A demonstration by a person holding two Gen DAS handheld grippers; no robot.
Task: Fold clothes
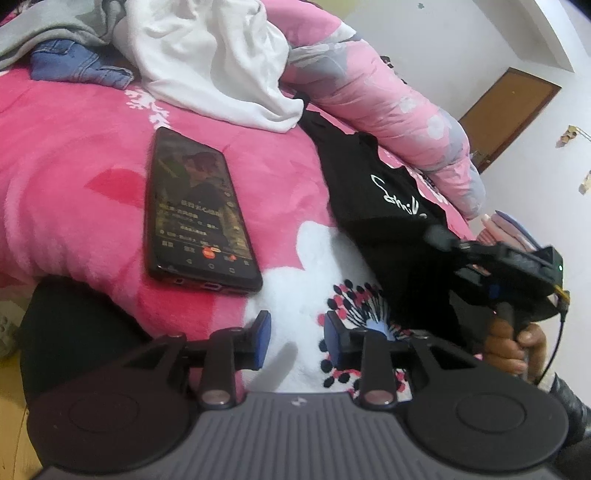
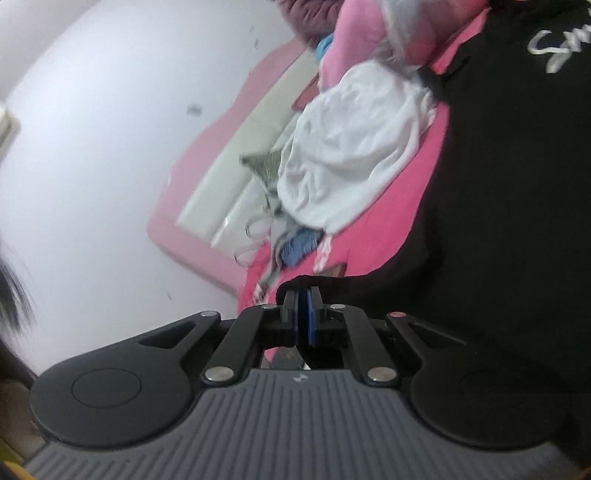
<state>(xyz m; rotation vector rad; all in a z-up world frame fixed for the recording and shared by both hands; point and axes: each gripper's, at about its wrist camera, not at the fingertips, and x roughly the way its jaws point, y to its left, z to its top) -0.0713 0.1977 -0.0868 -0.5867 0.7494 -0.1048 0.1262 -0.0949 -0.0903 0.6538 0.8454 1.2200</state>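
Observation:
A black garment [image 1: 373,192] with white script lies on the pink blanket [image 1: 74,177], to the right of a phone. My left gripper [image 1: 297,321] hovers low over the blanket's white flower patch, open, with nothing between its blue pads [image 1: 263,339]. My right gripper [image 1: 437,234], held by a hand [image 1: 513,350], reaches the black garment's near right edge. In the right wrist view the black garment [image 2: 498,184] fills the right side and its hem bunches over the fingertips. There my right gripper [image 2: 303,295] is shut on that hem.
A phone [image 1: 199,214] with a lit screen lies on the blanket left of the black garment. A white garment [image 1: 214,62], jeans [image 1: 77,62] and a grey garment [image 1: 51,26] are heaped at the back. A rolled pink quilt [image 1: 388,103] runs along the right. A headboard [image 2: 236,155] shows.

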